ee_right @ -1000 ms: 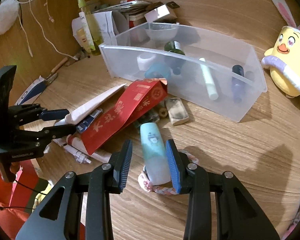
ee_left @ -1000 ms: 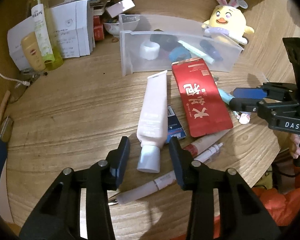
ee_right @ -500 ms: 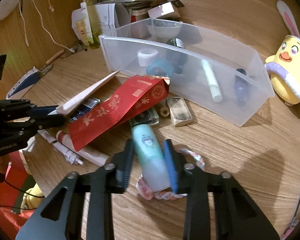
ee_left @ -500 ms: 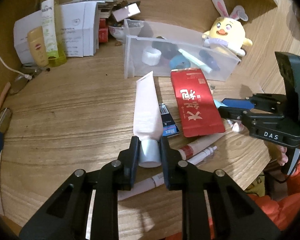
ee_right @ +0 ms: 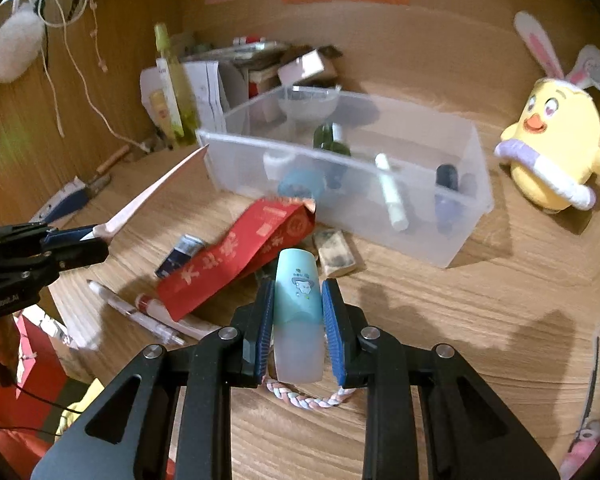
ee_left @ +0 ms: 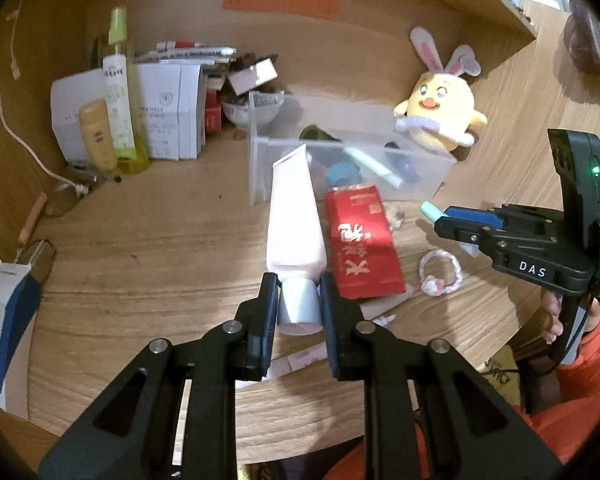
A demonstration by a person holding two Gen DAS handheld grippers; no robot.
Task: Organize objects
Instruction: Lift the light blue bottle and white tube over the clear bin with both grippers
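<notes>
Left gripper [ee_left: 299, 307] clamped on pink tube [ee_left: 295, 224] cap, raised; right gripper [ee_right: 298, 320] clamped on teal bottle [ee_right: 298, 312], lifted

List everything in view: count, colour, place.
pink tube: 1, pale pink with a grey cap, lifted in the left gripper
teal tube: 1, teal and frosted, in the right gripper
clear bin: 1, translucent, mid-table, several small items inside
red packet: 1, red, in front of the bin
braided ring: 1, pink and white, on the table
plush chick: 1, yellow, right of the bin
spray bottle: 1, yellow-green, back left
pens: 2, white, near the table edge
left gripper: black, shut
right gripper: black, shut
</notes>
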